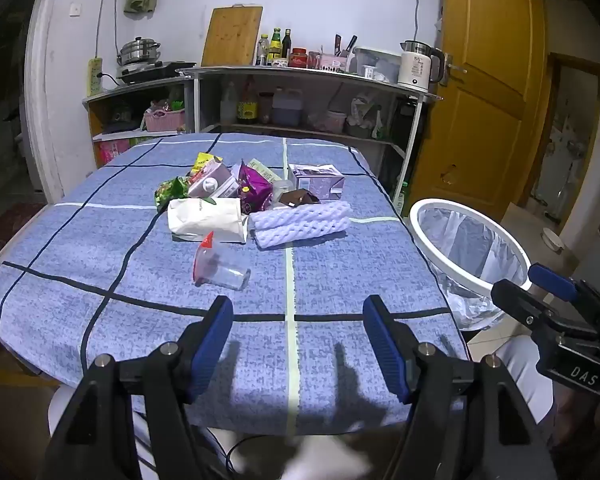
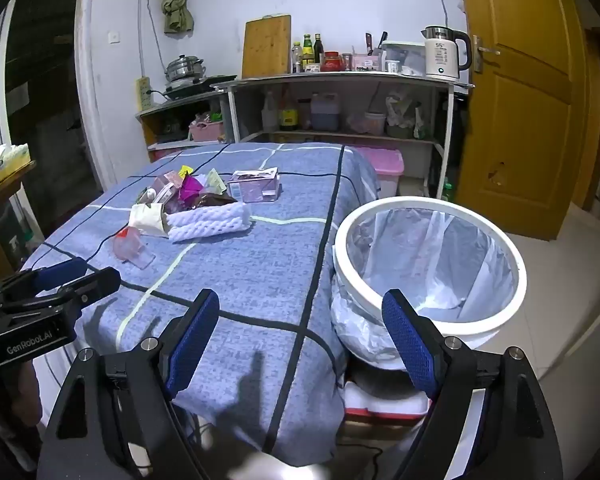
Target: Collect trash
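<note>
The left gripper (image 1: 298, 320) and right gripper (image 2: 300, 314), black with blue pads, are hovering wide open and empty over the near edge of the blue checked-cloth counter (image 1: 340, 272). Beyond them, mid-counter, the pile of wrappers, cartons and white foam netting (image 1: 256, 200) is lying, a clear plastic cup (image 1: 220, 268) just nearer. The white-rimmed, bag-lined trash bin (image 2: 428, 264) is standing beside the counter's right edge.

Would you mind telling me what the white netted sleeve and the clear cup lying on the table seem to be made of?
White netted sleeve: apparently soft foam mesh, matte, judging by its puffy open lattice. Clear cup: likely thin glossy plastic, see-through with a red edge.
</note>
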Action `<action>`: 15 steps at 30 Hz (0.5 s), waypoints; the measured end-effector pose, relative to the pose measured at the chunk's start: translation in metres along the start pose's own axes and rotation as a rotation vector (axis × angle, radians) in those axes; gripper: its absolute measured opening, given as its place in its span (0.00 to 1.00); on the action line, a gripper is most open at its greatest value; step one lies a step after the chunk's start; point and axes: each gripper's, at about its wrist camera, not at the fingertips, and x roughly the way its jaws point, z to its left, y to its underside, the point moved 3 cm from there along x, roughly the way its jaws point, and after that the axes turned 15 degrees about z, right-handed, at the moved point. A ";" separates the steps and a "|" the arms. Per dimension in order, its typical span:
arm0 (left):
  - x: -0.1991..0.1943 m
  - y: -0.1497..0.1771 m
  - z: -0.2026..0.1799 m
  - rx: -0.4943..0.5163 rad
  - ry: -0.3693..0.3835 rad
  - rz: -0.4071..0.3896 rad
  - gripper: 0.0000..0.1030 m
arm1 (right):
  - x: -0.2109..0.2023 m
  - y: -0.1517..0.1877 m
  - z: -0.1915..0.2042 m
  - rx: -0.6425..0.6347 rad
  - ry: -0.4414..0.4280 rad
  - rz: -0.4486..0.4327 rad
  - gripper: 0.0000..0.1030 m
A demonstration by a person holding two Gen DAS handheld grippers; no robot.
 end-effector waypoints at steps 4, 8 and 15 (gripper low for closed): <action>0.000 0.000 0.001 -0.003 -0.003 -0.002 0.67 | 0.001 -0.002 0.000 -0.004 0.005 0.004 0.81; 0.000 0.000 -0.001 0.003 0.002 0.003 0.67 | -0.001 0.000 0.000 -0.005 0.007 -0.002 0.81; 0.000 0.000 -0.001 0.002 0.004 0.005 0.67 | -0.005 0.001 -0.001 -0.008 0.007 -0.002 0.81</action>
